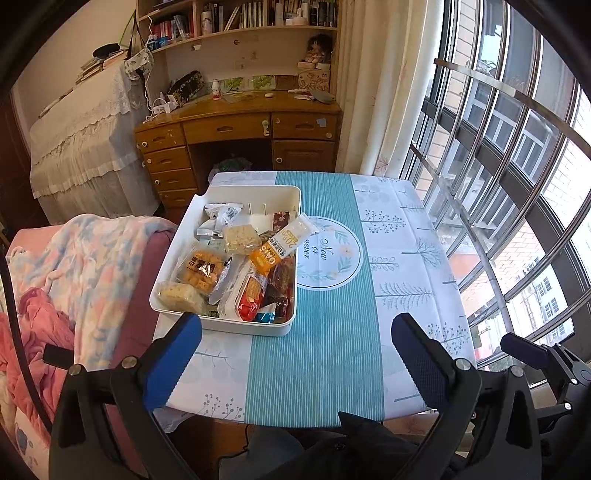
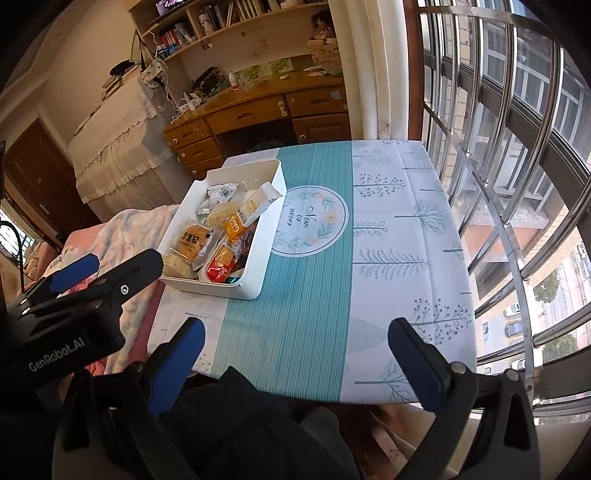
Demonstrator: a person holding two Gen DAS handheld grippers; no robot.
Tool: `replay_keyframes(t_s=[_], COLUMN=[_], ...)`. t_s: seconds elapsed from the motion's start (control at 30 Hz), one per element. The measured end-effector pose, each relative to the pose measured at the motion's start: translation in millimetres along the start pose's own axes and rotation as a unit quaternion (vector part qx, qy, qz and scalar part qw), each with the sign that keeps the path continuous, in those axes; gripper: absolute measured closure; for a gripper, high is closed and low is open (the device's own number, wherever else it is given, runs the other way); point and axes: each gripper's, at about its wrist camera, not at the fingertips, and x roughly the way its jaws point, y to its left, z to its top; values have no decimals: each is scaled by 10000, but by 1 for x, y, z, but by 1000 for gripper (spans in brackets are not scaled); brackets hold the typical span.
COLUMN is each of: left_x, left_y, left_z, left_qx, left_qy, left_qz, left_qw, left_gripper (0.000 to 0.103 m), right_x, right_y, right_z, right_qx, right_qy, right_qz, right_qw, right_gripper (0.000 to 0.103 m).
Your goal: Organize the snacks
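— Well, nearest us both grippers are hanging over the near edge of the counter point(image 1: 406, 266). The left gripper point(image 1: 295, 354) is showing its jaws spread wide, nothing between them. The right gripper point(image 2: 295, 350) is doing the same: jaws wide apart, holding nothing.

— And the snacks?

— All sitting further in, piled in the white bin point(image 1: 284, 325) on the left side of the counter. A red biscuit pack point(image 1: 250, 295) is lying at the near end, a bag of yellow cubes point(image 1: 202, 272) beside it, and an orange oat bar point(image 1: 275, 248) is leaning across the pile, its far tip poking over the bin's right rim. Nothing is lying loose on the tablecloth point(image 2: 388, 229).

— So it's finished?

— I'm judging, not knowing. Snacks gathered in a bin could be the tidy result, or a jumble waiting to be sorted out onto the cloth. Both are fitting what I'm seeing.

— And beyond?

— A wooden desk point(image 1: 236, 122) is standing behind, bookshelves point(image 1: 240, 22) above it.
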Motion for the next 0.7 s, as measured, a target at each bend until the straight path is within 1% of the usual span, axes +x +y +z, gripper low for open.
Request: replay_keyframes(t_s=[0.37,0.7], left_x=[8,15], left_y=[3,1], left_z=[0,3], left_qx=[38,85], left_qy=[121,204], left_qz=[-26,-66], left_qw=[9999,9997], left_gripper=[1,1], right_x=[7,11], right_y=[1,-7], right_z=[-2,1], right_qx=[64,156], right_qy=[82,174], right_qz=[6,19], right_qw=[9999,9997], right_gripper=[3,3])
